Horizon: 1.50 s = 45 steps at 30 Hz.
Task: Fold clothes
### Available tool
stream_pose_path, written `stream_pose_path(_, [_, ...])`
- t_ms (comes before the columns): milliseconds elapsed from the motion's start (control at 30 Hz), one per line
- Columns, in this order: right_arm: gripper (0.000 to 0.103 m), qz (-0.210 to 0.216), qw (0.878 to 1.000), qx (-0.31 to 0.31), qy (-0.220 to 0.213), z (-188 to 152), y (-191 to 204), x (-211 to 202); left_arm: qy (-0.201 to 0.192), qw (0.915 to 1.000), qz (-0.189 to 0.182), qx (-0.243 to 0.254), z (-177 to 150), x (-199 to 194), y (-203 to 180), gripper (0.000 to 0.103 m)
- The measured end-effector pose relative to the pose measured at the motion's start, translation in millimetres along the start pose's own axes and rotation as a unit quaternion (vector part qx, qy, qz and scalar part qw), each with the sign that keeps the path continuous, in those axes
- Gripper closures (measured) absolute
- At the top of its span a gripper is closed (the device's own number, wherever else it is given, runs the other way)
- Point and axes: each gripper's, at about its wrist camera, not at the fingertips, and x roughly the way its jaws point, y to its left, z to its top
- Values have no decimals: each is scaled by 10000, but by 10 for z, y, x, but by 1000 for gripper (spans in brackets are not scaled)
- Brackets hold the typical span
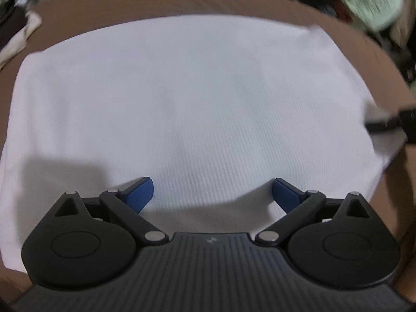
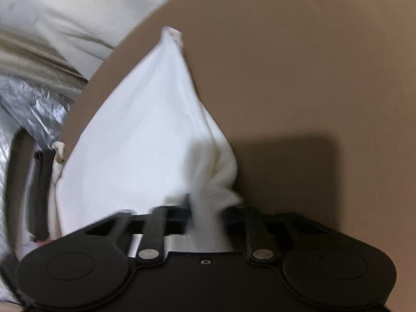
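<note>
Two tools work one white cloth (image 1: 197, 98) spread on the brown worktop (image 1: 161, 2). Left tool (image 1: 212, 195) hangs over it with jaws wide and empty. Right tool (image 2: 205, 221) has pinched the bunched edge just ahead of it.

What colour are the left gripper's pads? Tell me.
Blue, on the left gripper; its pads show best in the left wrist view.

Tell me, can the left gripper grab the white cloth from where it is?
Probably yes. The left gripper is open right above the cloth, with nothing between its fingers and the fabric. The flat cloth may be hard to pinch.
</note>
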Motion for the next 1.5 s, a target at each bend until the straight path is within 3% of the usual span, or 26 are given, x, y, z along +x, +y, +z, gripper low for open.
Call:
stream_pose_path(100, [90, -173, 9950, -880, -428, -27, 384, -113, 100, 9997, 74, 194, 54, -6, -54, 6])
stream_pose_path(200, [90, -101, 9782, -1802, -1026, -159, 851, -338, 38, 9995, -316, -57, 224, -145, 105, 14])
stream_pose_path(267, [90, -302, 9519, -2771, -1272, -219, 1303, -413, -162, 9977, -577, -330, 406, -357, 339, 23])
stream_pose_path(300, [90, -531, 9259, -3475, -1384, -263, 1557, -403, -281, 9960, -701, -474, 505, -478, 471, 23])
stream_pose_path(400, [90, -337, 8986, -4142, -1411, -285, 2097, -309, -752, 9903, -857, -799, 714, -842, 848, 22])
stream_pose_path(500, [90, 317, 8947, -4217, -1442, -386, 2574, -150, -1275, 9825, -735, -1145, 619, -1060, 1260, 22])
stream_pose_path(600, [91, 1049, 8755, -4569, -1173, -691, 3073, 41, -1741, 9563, -918, -2164, 298, -998, 1871, 25])
stream_pose_path(700, [91, 1519, 8531, -4941, -716, -1027, 3473, 453, -2021, 9180, -1067, -3243, -13, -934, 2457, 31])
stream_pose_path(767, [91, 1476, 8516, -5006, -479, -1194, 3613, 881, -2044, 9020, -1373, -3546, -129, -934, 2709, 31])
stream_pose_path(833, [91, 1267, 8594, -4950, -155, -1330, 3661, 1280, -1898, 8872, -1797, -3802, -184, -795, 2832, 31])
stream_pose_path(900, [91, 915, 8542, -5117, 43, -1502, 3650, 1555, -1665, 8754, -2160, -3991, -194, -621, 2878, 31])
stream_pose_path(967, [91, 566, 8438, -5334, 152, -1650, 3634, 1746, -1348, 8746, -2313, -4041, -129, -447, 2808, 31])
stream_pose_path(1000, [91, 492, 8381, -5431, 135, -1692, 3592, 1737, -1247, 8847, -2179, -3929, -89, -414, 2742, 31])
stream_pose_path(1033, [91, 554, 8395, -5405, 98, -1691, 3559, 1686, -1186, 9014, -1889, -3712, -42, -421, 2653, 31])
stream_pose_path(1100, [91, 715, 8441, -5313, 18, -1677, 3498, 1572, -1159, 9154, -1789, -3414, 20, -433, 2543, 30])
stream_pose_path(1133, [91, 856, 8451, -5277, -59, -1666, 3492, 1495, -1166, 9138, -1907, -3392, 28, -431, 2536, 29])
stream_pose_path(1200, [91, 1168, 8453, -5209, -227, -1637, 3478, 1318, -1190, 9006, -2287, -3500, 16, -418, 2581, 29])
stream_pose_path(1267, [91, 1516, 8441, -5131, -348, -1589, 3507, 1181, -1273, 8948, -2371, -3562, -1, -446, 2609, 28])
stream_pose_path(1367, [91, 2172, 8287, -5150, -301, -1617, 3543, 1003, -1492, 8850, -2422, -3687, -27, -506, 2643, 24])
stream_pose_path(1433, [91, 2252, 8167, -5312, -112, -1700, 3624, 1053, -1574, 8787, -2458, -3777, -7, -477, 2674, 19])
stream_pose_path(1467, [90, 2010, 8150, -5435, -88, -1760, 3674, 1159, -1548, 8845, -2322, -3738, 15, -460, 2672, 22])
stream_pose_path(1500, [90, 1612, 8233, -5442, -22, -1792, 3704, 1291, -1419, 8999, -2017, -3597, 51, -428, 2646, 43])
